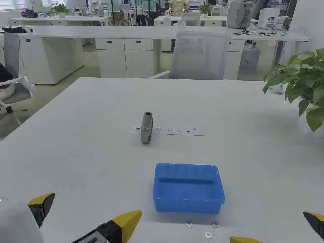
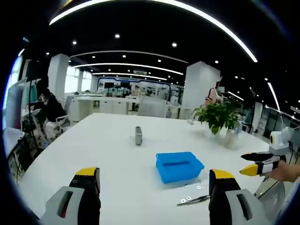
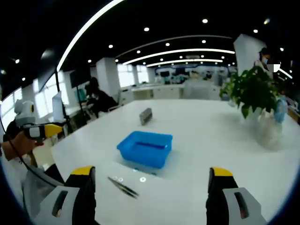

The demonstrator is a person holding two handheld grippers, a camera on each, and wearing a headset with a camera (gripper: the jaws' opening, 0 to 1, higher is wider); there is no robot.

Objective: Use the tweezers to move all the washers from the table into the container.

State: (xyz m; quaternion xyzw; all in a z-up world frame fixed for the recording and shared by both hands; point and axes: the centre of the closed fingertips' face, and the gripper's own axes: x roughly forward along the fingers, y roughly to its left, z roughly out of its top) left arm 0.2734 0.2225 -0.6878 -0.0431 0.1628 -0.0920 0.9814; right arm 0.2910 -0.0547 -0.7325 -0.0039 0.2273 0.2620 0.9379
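Observation:
A blue container [image 1: 188, 187] stands on the white table [image 1: 91, 131]; its inside looks empty. Three small washers [image 1: 207, 235] lie just in front of it, also seen as washers [image 3: 142, 179] in the right gripper view. Thin metal tweezers [image 2: 194, 200] lie on the table beside the washers [image 2: 187, 186]; the tweezers [image 3: 123, 186] sit left of centre in the right gripper view. My left gripper [image 1: 85, 208] hovers open at the near left. My right gripper [image 1: 279, 229] hovers open at the near right. Neither holds anything.
A small grey device [image 1: 147, 127] stands by a socket strip mid-table. A leafy plant [image 1: 304, 81] stands at the right edge. An office chair [image 1: 200, 54] stands behind the far edge. Desks and people are farther back.

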